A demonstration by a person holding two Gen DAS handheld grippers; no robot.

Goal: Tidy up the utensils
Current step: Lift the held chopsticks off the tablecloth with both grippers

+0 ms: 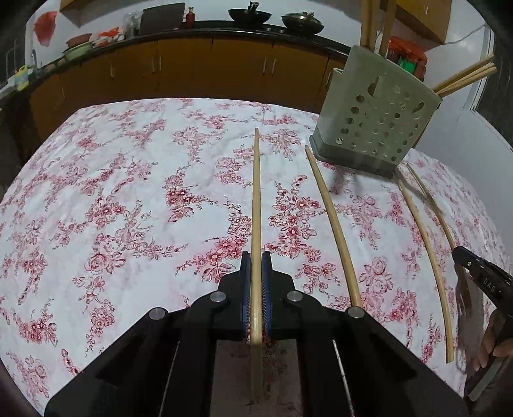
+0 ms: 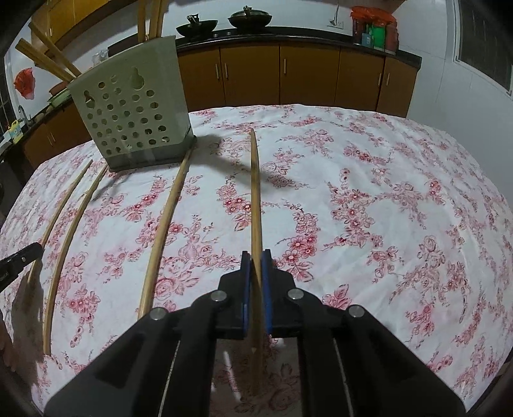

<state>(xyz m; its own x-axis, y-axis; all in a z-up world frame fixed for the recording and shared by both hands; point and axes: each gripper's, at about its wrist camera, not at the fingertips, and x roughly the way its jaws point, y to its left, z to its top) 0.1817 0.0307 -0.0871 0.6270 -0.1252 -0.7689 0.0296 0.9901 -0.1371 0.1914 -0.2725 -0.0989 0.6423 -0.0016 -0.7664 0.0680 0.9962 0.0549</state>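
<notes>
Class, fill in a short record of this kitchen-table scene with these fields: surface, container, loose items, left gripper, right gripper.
surface: table under a white cloth with red flowers
container: pale green perforated plastic utensil holder, upright, several wooden chopsticks already standing in it
loose items: chopsticks lying on the cloth, one just in front of the holder
left gripper: left gripper shut on a wooden chopstick
right gripper: right gripper shut on another wooden chopstick

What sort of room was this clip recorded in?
Most likely a home kitchen: a dark countertop over wooden cabinets, a wok and lidded pan on it, and a perforated chopstick holder on the floral-clothed table.
</notes>
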